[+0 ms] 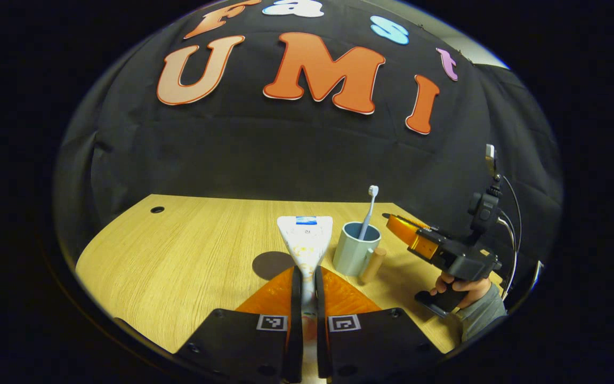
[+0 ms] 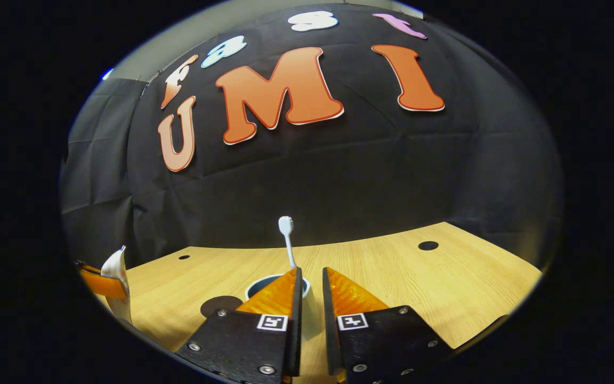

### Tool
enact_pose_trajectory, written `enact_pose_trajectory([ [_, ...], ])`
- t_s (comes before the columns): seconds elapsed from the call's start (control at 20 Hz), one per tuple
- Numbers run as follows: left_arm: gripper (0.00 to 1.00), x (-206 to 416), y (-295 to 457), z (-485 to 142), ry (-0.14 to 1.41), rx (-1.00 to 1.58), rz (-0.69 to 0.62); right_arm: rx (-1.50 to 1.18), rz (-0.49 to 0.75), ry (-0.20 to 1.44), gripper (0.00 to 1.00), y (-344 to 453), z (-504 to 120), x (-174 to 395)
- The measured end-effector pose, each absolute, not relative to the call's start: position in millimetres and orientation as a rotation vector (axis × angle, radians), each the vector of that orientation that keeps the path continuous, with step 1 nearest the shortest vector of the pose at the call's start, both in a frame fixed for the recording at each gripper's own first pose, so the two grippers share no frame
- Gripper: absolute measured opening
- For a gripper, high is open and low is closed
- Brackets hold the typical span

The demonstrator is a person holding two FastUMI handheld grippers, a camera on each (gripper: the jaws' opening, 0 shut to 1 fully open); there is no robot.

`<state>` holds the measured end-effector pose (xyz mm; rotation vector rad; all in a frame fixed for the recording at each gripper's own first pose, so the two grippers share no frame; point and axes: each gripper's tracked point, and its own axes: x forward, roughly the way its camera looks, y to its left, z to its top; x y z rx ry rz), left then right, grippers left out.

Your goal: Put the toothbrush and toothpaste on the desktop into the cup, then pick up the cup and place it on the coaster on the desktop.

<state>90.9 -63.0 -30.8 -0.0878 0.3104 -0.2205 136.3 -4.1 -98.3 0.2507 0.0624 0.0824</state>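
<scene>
Above desk (image 1: 190, 250) | left hand-held gripper (image 1: 307, 277) pinching toothpaste (image 1: 305, 240) | right hand-held gripper (image 2: 311, 288) slightly spread

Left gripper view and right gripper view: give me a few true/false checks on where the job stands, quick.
1. The toothbrush stands in the cup. True.
2. The toothpaste lies flat on the desk. False: the left gripper holds it, raised.
3. The cup sits on the coaster. False: the dark round coaster lies bare beside it.
4. The right gripper grips the toothbrush. False: its fingers hold nothing, a narrow gap between them, behind the cup.
5. The cup has a wooden handle. True.
</scene>
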Motion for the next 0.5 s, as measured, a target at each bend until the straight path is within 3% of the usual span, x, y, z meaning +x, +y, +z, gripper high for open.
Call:
enact_pose_trajectory([
  [0.5, 0.14, 147, -111, -2, 0.183, -0.097, -0.299, 0.275, 0.049, 0.096, 0.46, -32, -107, 85],
])
